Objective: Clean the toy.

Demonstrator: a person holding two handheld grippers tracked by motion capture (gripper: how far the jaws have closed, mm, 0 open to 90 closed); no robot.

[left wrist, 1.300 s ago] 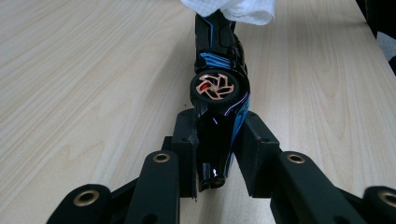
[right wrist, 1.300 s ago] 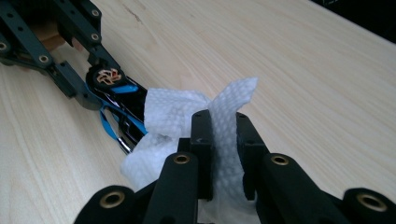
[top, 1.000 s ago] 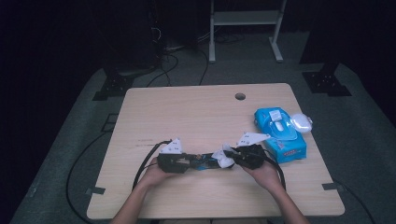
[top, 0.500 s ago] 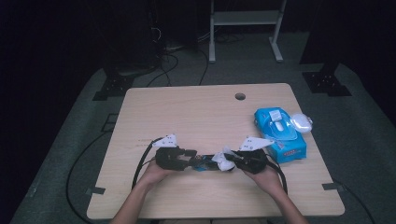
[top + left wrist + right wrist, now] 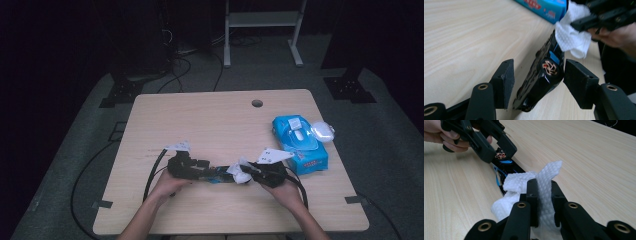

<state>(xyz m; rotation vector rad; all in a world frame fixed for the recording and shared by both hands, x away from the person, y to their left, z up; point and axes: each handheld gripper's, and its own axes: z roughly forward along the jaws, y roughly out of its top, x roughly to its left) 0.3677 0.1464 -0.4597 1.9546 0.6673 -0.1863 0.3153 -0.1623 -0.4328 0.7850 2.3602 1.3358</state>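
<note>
A slim black part with blue trim and a small copper-wound motor (image 5: 541, 80) lies on the table (image 5: 210, 120) between my hands, also seen as the black part (image 5: 220, 176). My left gripper (image 5: 540, 66) straddles its motor end. The jaws have just been opening, and both pads stand off the part. My right gripper (image 5: 544, 187) is shut on a crumpled white wipe (image 5: 516, 182), which rests against the part's other end. From above, the left gripper (image 5: 205, 169) and right gripper (image 5: 247, 175) face each other near the table's front edge.
A blue pack of wet wipes (image 5: 299, 145) lies at the right side of the table, with a small white case (image 5: 322, 131) beside it. A cable hole (image 5: 257, 103) sits near the far edge. Cables loop off the front left.
The left gripper's jaws have spread apart from the black part's motor end. Both hands stay close to where they were, and the wipe stays in the right gripper.
</note>
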